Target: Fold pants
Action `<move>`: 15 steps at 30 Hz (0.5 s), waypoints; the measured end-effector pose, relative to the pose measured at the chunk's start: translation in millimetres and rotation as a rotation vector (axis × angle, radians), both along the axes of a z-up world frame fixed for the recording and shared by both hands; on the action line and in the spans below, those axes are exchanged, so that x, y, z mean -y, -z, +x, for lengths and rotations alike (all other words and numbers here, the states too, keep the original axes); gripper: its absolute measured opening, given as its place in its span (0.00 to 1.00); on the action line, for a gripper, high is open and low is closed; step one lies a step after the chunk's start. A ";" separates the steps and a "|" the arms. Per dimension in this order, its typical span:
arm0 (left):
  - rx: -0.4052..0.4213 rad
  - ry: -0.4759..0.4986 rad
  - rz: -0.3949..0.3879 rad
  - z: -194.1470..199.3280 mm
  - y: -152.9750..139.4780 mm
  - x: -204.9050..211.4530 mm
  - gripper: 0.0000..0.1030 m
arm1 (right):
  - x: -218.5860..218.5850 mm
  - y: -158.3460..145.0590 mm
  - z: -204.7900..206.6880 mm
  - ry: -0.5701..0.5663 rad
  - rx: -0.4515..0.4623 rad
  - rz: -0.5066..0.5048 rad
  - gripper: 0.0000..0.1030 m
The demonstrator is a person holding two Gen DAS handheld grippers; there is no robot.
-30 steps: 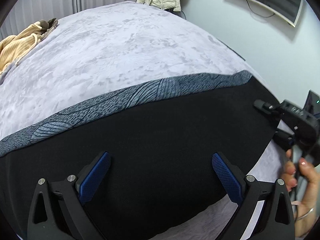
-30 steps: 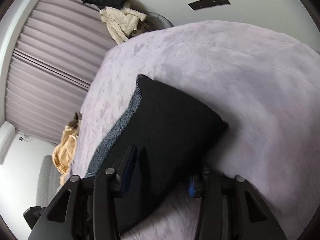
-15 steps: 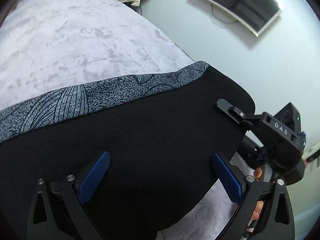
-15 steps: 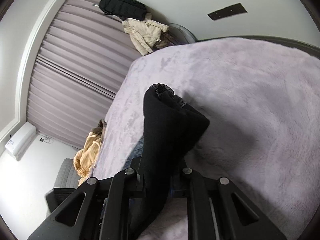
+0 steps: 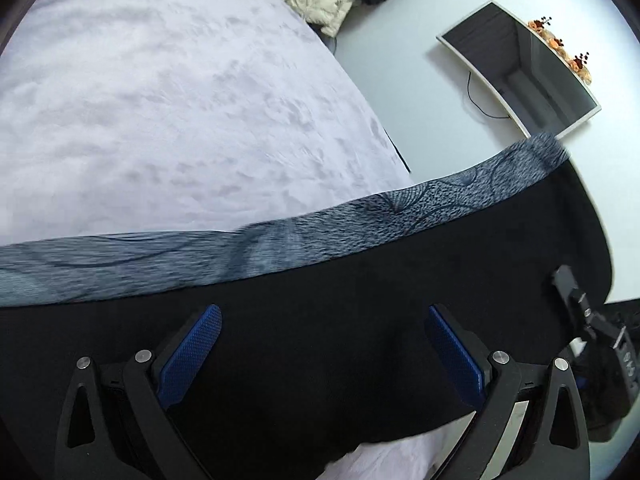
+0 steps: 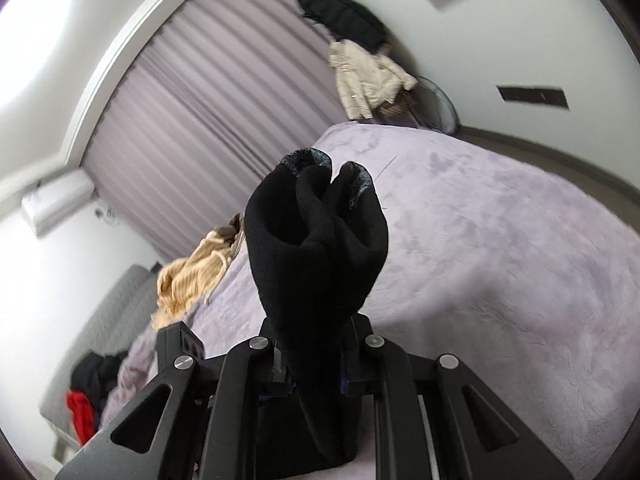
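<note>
Two hand-held grippers, right hand-held gripper (image 6: pixel 314 376) clamped on black pants (image 6: pixel 316 240), left hand-held gripper (image 5: pixel 320 344) wide over bed (image 5: pixel 160 100)

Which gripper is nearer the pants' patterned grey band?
Right. The right gripper clamps the pants below the band's end; the left gripper hangs open over black cloth.

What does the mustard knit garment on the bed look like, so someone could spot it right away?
On the lilac bed, look to the edge nearest the pleated curtain. The mustard knit garment lies crumpled there, the only yellow, ribbed thing on the bedspread.
</note>
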State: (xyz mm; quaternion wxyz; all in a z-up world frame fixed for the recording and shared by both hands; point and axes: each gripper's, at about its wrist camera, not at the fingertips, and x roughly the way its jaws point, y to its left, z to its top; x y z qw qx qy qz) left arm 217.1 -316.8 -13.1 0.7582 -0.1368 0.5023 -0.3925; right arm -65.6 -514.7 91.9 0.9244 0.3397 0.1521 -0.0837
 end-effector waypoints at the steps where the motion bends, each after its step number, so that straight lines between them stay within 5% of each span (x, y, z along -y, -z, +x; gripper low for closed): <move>1: 0.025 -0.015 0.002 -4.0 -7.6 -16.1 0.99 | -13.5 -8.4 3.0 -0.015 -0.012 -0.048 0.16; 4: 0.088 -0.065 0.019 -11.4 -21.4 -63.6 0.99 | -55.9 -27.1 15.8 -0.069 -0.049 -0.180 0.16; 8: 0.166 -0.141 0.179 -16.0 -18.2 -124.2 0.99 | -122.3 -26.9 42.4 -0.149 -0.111 -0.320 0.16; 12: 0.159 -0.242 0.304 -21.6 3.9 -172.8 0.99 | -198.0 9.5 81.3 -0.256 -0.218 -0.406 0.21; 15: 0.096 -0.303 0.283 -30.1 12.7 -214.0 0.99 | -248.5 57.9 106.4 -0.322 -0.357 -0.461 0.25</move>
